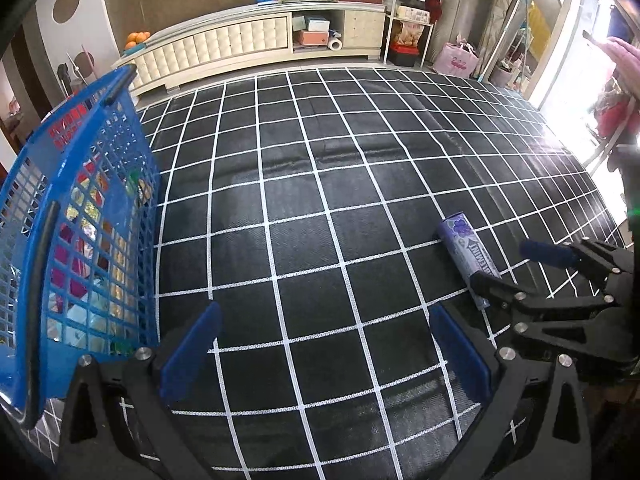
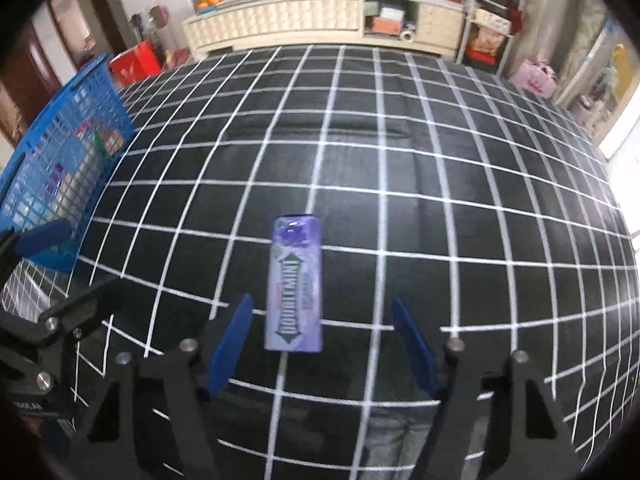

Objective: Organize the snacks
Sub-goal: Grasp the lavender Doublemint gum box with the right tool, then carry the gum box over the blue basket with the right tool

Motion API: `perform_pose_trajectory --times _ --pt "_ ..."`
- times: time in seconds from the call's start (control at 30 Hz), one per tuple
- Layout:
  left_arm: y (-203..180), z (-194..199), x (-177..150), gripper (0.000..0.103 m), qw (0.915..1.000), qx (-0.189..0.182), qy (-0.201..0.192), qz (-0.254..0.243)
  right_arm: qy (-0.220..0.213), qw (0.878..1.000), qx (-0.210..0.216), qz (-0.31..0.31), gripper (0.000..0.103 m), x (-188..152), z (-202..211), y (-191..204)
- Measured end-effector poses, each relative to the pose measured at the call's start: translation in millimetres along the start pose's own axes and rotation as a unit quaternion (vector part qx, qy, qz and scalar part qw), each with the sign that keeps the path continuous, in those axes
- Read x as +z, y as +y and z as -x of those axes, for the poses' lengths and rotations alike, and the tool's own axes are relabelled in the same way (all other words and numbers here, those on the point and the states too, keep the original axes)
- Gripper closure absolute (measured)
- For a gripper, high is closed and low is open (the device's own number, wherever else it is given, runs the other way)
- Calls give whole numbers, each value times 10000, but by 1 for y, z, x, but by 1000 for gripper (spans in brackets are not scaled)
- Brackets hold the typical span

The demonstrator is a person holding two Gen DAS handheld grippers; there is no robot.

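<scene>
At the mat's left edge stands my blue basket (image 1: pixel 92 184), packed with bright snack packets; the purple mint pack (image 2: pixel 294 286) lies flat mid-mat (image 2: pixel 440 168), between my right gripper's (image 2: pixel 322 344) spread fingers, untouched; my left gripper (image 1: pixel 324 344) gapes empty; a cream cabinet (image 1: pixel 240 40) lines the far wall.

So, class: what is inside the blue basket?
Through the basket's mesh wall, colourful snack packets show: red, gold, pale blue. The mesh breaks them up, so their number and kinds cannot be told, and the basket's floor is hidden.
</scene>
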State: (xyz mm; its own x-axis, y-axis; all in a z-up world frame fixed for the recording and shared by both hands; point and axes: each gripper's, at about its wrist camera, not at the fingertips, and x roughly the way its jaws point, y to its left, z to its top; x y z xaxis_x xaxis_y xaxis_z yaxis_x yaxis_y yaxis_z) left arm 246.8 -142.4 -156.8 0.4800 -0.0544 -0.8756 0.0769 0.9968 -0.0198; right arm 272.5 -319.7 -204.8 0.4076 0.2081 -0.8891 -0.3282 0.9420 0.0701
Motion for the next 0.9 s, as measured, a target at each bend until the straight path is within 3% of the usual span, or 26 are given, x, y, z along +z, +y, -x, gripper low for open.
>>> perform_pose_trajectory --times 0.07,0.13,0.17,0.27,0.53,0.9 --pt "0 -4 1 0 10000 18 26 1 45 9999 -17 104 35 0 -3 4" --pt "-1 -8 3 0 10000 15 72 20 82 9999 -26 117 46 -2 -6 4" --pt "0 -9 2 0 10000 -7 69 33 108 9999 -1 99 57 -2 -8 3" --pt "2 -10 3 0 10000 -23 45 22 120 9998 113 90 68 -5 -11 1" --pt "1 3 -1 0 10000 -50 -76 9 -56 9999 74 111 69 -17 -1 10" --pt "-1 71 -15 0 9980 -204 -599 64 -612 9980 68 135 69 -27 75 27"
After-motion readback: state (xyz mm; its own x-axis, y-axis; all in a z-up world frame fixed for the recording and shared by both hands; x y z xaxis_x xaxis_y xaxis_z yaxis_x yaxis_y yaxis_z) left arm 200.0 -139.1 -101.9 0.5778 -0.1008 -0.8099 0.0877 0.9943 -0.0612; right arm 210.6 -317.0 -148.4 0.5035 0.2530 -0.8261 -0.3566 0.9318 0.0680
